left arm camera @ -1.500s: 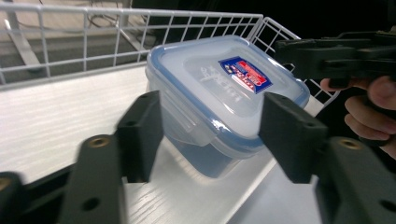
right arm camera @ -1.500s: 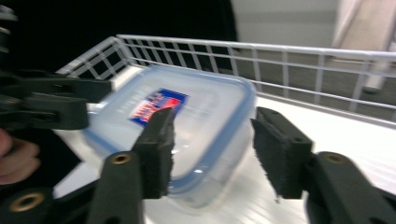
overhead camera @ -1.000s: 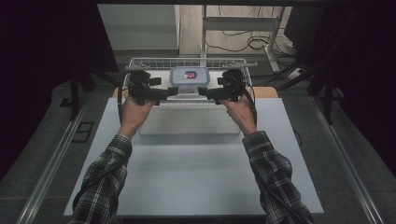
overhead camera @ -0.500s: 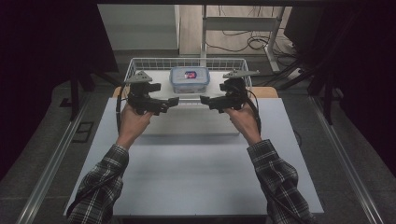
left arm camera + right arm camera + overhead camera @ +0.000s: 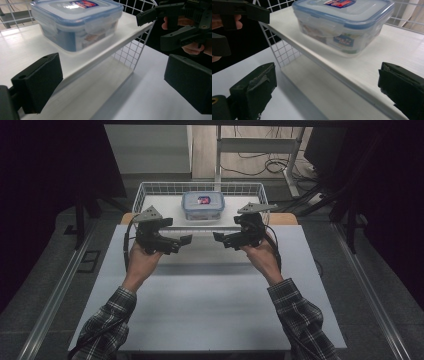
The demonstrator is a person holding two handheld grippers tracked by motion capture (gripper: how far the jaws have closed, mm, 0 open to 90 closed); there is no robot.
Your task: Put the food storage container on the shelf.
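Dark surroundings close in on your white table (image 5: 210, 310), and at its far edge stands a wire basket (image 5: 145, 195) with a white shelf (image 5: 170, 207) inside it. On that shelf sits the clear food container (image 5: 203, 206), its blue-rimmed lid clipped on and a red and blue label on top.

Your left gripper (image 5: 181, 241) hangs over the table just in front of the basket, left of the container and nearer to you than it. Its jaws stand spread wide with nothing between them. In the left gripper view the container (image 5: 75, 22) lies ahead and above the gap between the two black fingers (image 5: 37, 82), well clear of both, with the shelf edge (image 5: 107, 47) running across between them.

Your right gripper (image 5: 222, 238) mirrors it on the other side, tips turned toward the left one, with a gap between the two grippers. Its jaws are spread wide too, holding nothing. In the right gripper view the container (image 5: 344, 22) sits beyond the fingers (image 5: 254, 90), up on the shelf (image 5: 387, 47), touching neither; the basket's wire wall (image 5: 284, 52) drops to the table below the shelf's corner.
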